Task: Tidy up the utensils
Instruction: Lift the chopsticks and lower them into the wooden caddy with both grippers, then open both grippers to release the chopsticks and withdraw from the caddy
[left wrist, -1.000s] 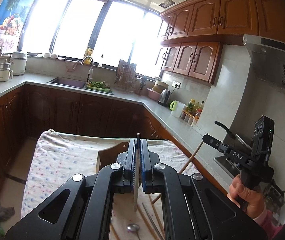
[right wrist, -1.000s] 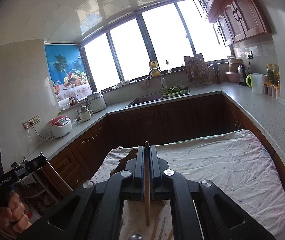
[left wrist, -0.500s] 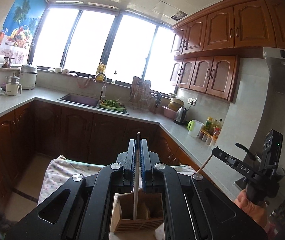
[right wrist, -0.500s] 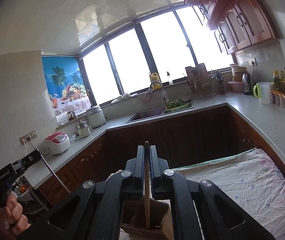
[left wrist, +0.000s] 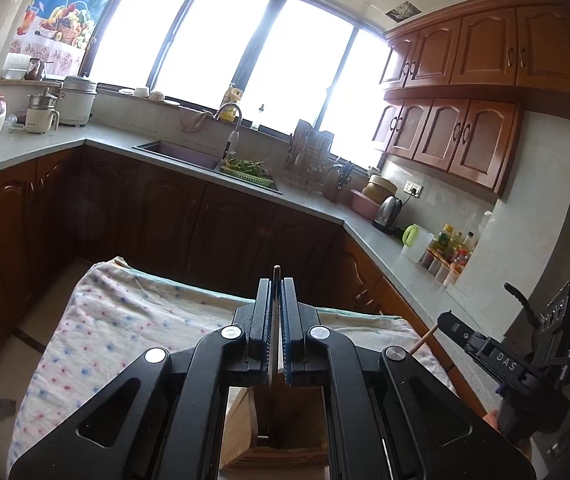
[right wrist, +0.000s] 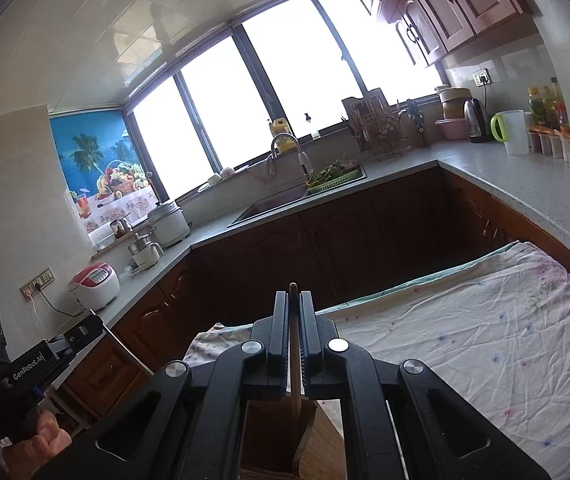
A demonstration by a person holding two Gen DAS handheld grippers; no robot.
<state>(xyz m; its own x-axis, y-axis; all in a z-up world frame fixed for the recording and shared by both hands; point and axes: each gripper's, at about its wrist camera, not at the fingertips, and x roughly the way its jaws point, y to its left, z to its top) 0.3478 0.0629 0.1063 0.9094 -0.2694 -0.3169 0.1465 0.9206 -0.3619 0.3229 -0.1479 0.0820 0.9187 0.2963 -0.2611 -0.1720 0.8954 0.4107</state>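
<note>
Chopsticks ride in both tools: the left gripper (left wrist: pixel 276 312) clamps a slim pale metal chopstick (left wrist: pixel 274 344), the right gripper (right wrist: pixel 293 328) a brown wooden chopstick (right wrist: pixel 293 364), each over the wooden utensil box (left wrist: pixel 281 424). Lower vertically, release inside one compartment.

Left hand-held gripper (left wrist: pixel 276 320): matt black plastic arms w/ shiny round metal pivot caps, ribbed blue pads inside; clamped on thin utensil (left wrist: pixel 274 340), pale and smooth, prob. metal, can't confirm. Right hand-held gripper (right wrist: pixel 293 332): same matt black plastic, bright metal caps; pinching wooden stick (right wrist: pixel 294 360), brown, smooth, matt. Holder box (left wrist: pixel 285 428) below: light raw-looking wood, visible grain, matt. Tabletop (right wrist: pixel 485 344) covered in wrinkled cotton-like cloth, white w/ small printed flowers. Kitchen worktop (left wrist: pixel 309 206): grey speckled stone look, slight sheen. Cabinets (left wrist: pixel 445 140): glossy varnished reddish wood. Kettle (left wrist: pixel 387 208): polished metal.
</note>
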